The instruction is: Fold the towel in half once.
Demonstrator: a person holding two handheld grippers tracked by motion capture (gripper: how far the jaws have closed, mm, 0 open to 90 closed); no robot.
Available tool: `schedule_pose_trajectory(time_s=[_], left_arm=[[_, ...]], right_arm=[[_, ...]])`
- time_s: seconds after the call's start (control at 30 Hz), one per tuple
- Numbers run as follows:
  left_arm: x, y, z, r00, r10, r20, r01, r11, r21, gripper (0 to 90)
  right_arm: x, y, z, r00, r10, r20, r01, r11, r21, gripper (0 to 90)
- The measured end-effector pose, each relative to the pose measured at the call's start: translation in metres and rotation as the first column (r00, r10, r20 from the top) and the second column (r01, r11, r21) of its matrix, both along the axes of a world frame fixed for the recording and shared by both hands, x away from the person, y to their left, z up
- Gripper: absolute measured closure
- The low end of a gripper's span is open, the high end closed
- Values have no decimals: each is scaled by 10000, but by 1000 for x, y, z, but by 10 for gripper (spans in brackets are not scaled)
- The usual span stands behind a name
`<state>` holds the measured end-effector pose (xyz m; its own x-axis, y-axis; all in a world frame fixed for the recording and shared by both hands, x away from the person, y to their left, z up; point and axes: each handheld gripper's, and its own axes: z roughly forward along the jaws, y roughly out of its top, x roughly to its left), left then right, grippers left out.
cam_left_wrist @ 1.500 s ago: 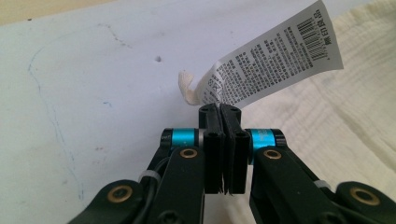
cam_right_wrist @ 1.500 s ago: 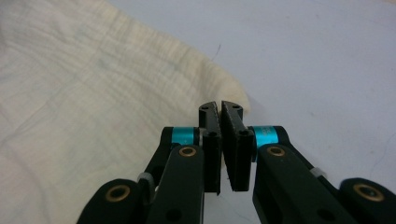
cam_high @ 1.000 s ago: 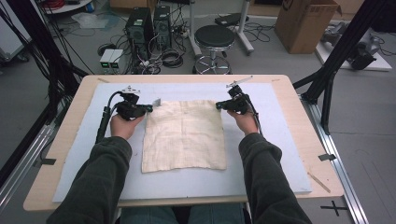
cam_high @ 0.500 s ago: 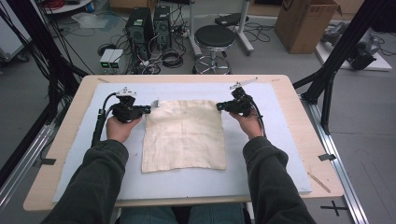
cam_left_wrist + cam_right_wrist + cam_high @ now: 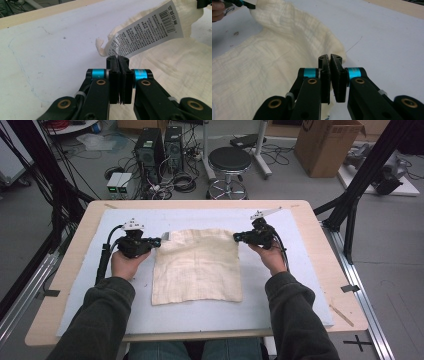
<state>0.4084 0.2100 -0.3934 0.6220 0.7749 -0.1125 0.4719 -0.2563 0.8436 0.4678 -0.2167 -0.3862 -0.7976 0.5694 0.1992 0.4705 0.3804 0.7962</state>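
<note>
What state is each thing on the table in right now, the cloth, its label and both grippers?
cloth: spread on the table, its two far corners pinched and lifted.
label: sticking up at the cloth's far left corner, printed side showing.
left gripper: shut on the cloth's far left corner.
right gripper: shut on the cloth's far right corner.

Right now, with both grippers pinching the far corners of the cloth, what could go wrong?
The left gripper is shut on the cloth right where the paper label and a small loop hang, so it may hold little fabric and the corner could slip out. The right gripper bites only the very edge, so a pull might free it. The near half lies flat on the white mat, so lifting unevenly could drag or skew it.
</note>
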Motion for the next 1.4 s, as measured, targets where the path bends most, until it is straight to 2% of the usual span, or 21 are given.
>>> schedule_pose_trajectory(time_s=[0.07, 0.23, 0.3, 0.37, 0.47, 0.53, 0.63, 0.73, 0.83, 0.9, 0.93, 1.03, 1.13, 1.23, 1.3, 1.4], left_arm=[[-3, 1, -1, 10000, 28, -12, -28, 10000, 35, 877], [-11, 4, -4, 10000, -67, 52, 68, 9999, -76, 877], [-15, 5, -6, 9999, -98, 61, 98, 9999, -73, 877], [-18, 5, -8, 9999, -117, 57, 118, 9999, -119, 877], [-23, 5, -9, 9997, -226, 59, 226, 9997, -61, 877], [-27, 4, -8, 9994, -333, 100, 332, 9994, 139, 877], [-32, 3, -9, 9990, -416, 178, 415, 9991, 38, 876], [-37, 3, -12, 9985, -520, 144, 518, 9986, 122, 877], [-42, 3, -15, 9980, -633, 86, 631, 9978, 206, 877], [-46, 2, -16, 9976, -679, 148, 675, 9973, 284, 876], [-48, 1, -16, 9974, -707, 159, 704, 9972, 239, 876], [-52, 2, -18, 9964, -825, 173, 817, 9957, 431, 876], [-57, 5, -20, 9964, -837, 148, 831, 9958, 394, 876], [-61, 7, -21, 9959, -891, 176, 883, 9952, 411, 876], [-64, 6, -21, 9959, -884, 185, 877, 9955, 352, 876], [-67, 5, -22, 9949, -987, 206, 982, 9948, 275, 876]], right_arm=[[-4, 1, 0, 10000, 17, 40, -16, 9999, -152, 866], [-10, 1, -3, 10000, 86, 43, -85, 9999, -119, 866], [-14, 0, -4, 9999, 123, -82, -124, 9997, -191, 866], [-17, -1, -5, 9999, 110, 28, -109, 9997, -211, 866], [-23, -1, -8, 9998, 196, -88, -199, 9991, -370, 866], [-26, -1, -10, 9996, 236, -184, -243, 9989, -393, 866], [-31, 0, -8, 9990, 366, -237, -378, 9979, -523, 865], [-36, 4, -5, 9984, 540, -171, -549, 9968, -576, 865], [-41, 9, -5, 9966, 794, -210, -808, 9939, -755, 865], [-43, 13, -6, 9954, 934, -196, -951, 9884, -1182, 865], [-44, 15, -6, 9953, 943, -227, -964, 9877, -1233, 865], [-47, 17, -6, 9940, 1030, -359, -1067, 9866, -1237, 865], [-48, 17, -8, 9933, 1018, -541, -1083, 9849, -1351, 865], [-51, 17, -7, 9930, 1044, -555, -1110, 9847, -1342, 865], [-55, 16, -8, 9950, 962, -286, -991, 9869, -1271, 865], [-60, 12, -13, 9948, 909, -469, -963, 9868, -1300, 865]])
